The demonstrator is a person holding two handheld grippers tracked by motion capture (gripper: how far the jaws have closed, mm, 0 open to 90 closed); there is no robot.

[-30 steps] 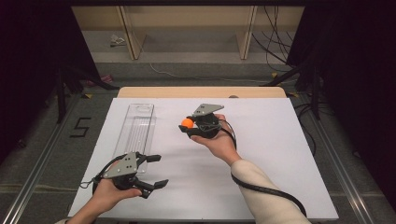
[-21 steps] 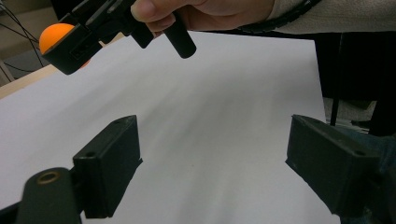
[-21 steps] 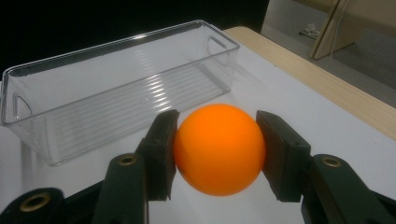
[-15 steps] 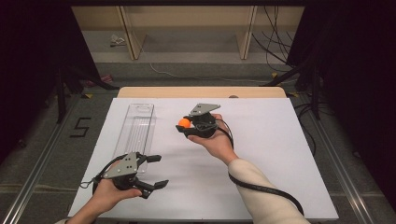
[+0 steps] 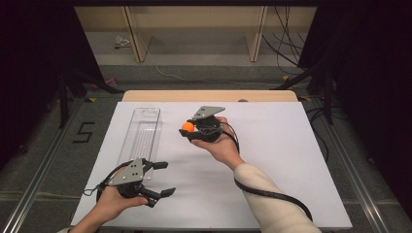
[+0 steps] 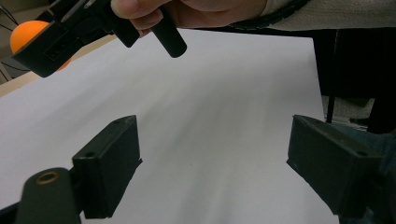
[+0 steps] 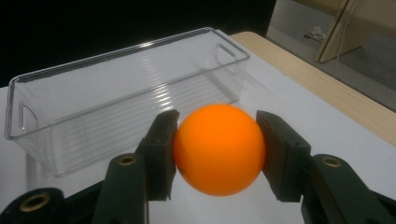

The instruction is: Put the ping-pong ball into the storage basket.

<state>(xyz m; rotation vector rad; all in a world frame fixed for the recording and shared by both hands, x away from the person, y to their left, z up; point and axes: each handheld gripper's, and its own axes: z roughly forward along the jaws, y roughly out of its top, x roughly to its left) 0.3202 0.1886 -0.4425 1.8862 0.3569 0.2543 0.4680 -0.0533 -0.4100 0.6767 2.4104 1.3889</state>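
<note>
Right tool [image 7: 217, 154] grasping orange ball [image 7: 219, 148] | left tool [image 6: 212, 168] released | clear bin's [image 5: 141, 131] long axis runs away from person

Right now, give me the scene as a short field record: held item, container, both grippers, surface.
held item: round orange ball, clamped between both jaws of the right gripper
container: clear plastic rectangular bin, nothing visible inside, lying on the table beyond the ball
left gripper: jaws apart, nothing between them, near the bin's near end
surface: white table top
ball vs bin: apart, ball raised beside the bin, not yet in it
</note>
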